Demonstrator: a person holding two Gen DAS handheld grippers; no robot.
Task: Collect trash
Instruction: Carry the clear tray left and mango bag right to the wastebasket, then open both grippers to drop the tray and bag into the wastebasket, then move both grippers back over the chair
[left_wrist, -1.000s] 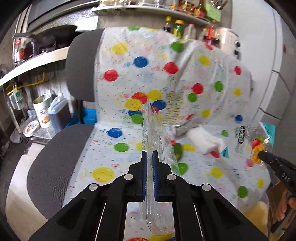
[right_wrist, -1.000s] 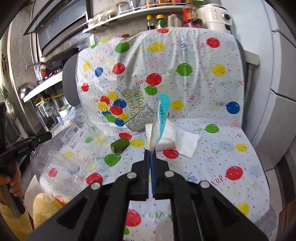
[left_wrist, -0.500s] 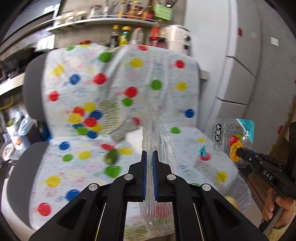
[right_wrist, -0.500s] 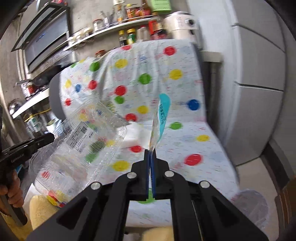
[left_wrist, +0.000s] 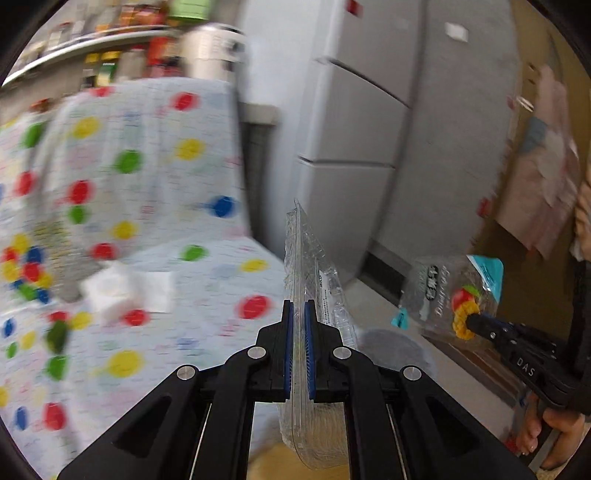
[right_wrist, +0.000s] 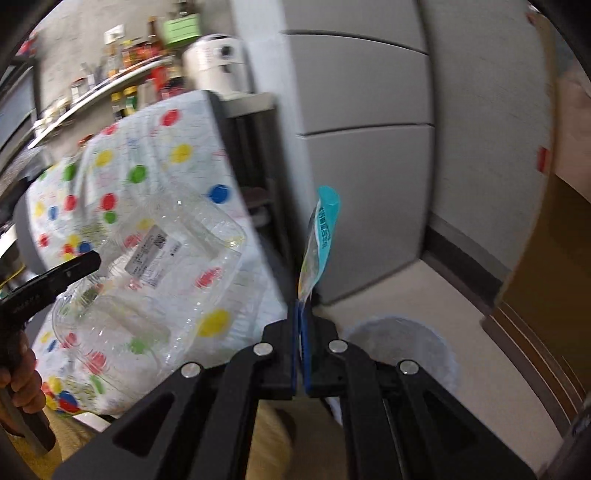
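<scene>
My left gripper (left_wrist: 298, 314) is shut on a clear plastic clamshell container (left_wrist: 314, 295), held edge-on in the air; it shows broadside in the right wrist view (right_wrist: 155, 280). My right gripper (right_wrist: 302, 314) is shut on a clear snack bag with a teal top (right_wrist: 319, 236), also seen in the left wrist view (left_wrist: 454, 291). Both are held off the right side of the chair, above the floor. A round bin lined with a pale bag (right_wrist: 399, 343) stands on the floor just below the right gripper.
The chair draped in a polka-dot sheet (left_wrist: 147, 221) is to the left, with a white tissue (left_wrist: 125, 291) and a small green item (left_wrist: 57, 338) on its seat. A grey fridge (left_wrist: 354, 147) stands behind. A brown wooden door (right_wrist: 546, 280) is at right.
Both grippers have swung to the right, away from the chair seat and toward the fridge and floor, carrying the clamshell and the snack bag. The bin has come into view.
</scene>
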